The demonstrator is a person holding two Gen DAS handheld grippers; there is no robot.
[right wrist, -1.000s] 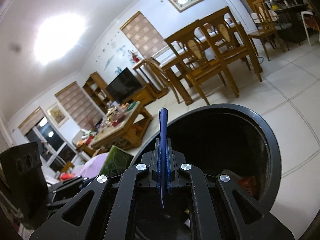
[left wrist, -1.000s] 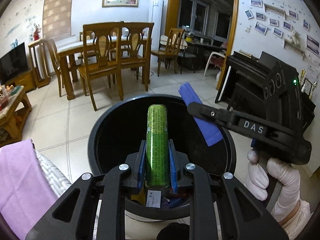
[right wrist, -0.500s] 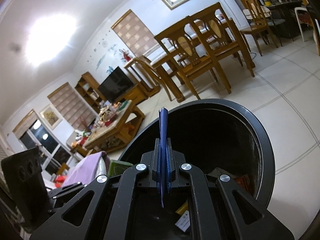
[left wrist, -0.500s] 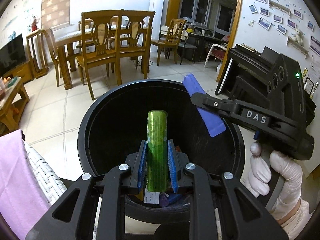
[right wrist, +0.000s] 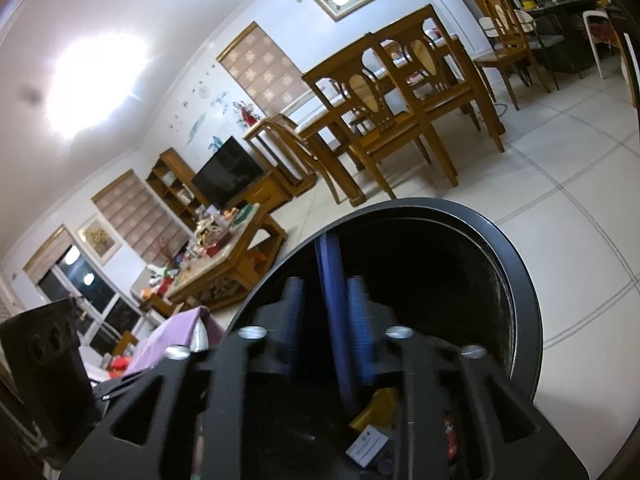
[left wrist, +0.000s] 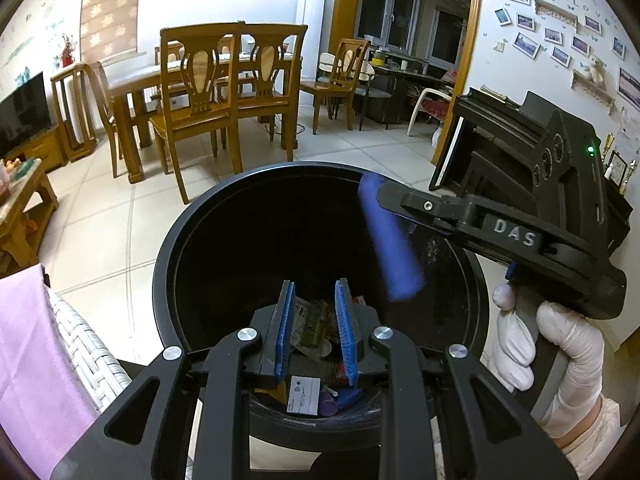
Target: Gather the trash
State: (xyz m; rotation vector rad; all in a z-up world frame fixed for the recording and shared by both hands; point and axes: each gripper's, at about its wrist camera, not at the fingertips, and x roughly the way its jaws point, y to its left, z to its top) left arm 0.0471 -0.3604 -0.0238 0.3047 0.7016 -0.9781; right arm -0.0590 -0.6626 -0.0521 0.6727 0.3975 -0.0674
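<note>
A black round trash bin [left wrist: 168,264] stands on the tiled floor below both grippers. My left gripper [left wrist: 314,296] hangs over its mouth, jaws apart with nothing between the blue pads. A green can [left wrist: 314,330] lies among the wrappers at the bottom. My right gripper [left wrist: 380,196], held by a white-gloved hand [left wrist: 568,344], reaches in from the right. Its jaws are opening. A flat blue piece [left wrist: 390,240], blurred, hangs off its tip over the bin. In the right wrist view that blue piece [right wrist: 332,276] stands loose between the parted pads of the right gripper [right wrist: 326,292], above the bin [right wrist: 500,240].
A white wicker seat [left wrist: 80,336] under a lilac cloth [left wrist: 28,344] touches the bin's left side. Wooden dining chairs [left wrist: 208,92] and a table stand beyond on the tiles. A low wooden coffee table [right wrist: 224,248] crowded with items is at the left, a black piano [left wrist: 480,120] at the right.
The green can has left my left gripper's jaws and dropped into the bin. The right gripper's jaws have parted, and the blue piece is loose between them and tilting down.
</note>
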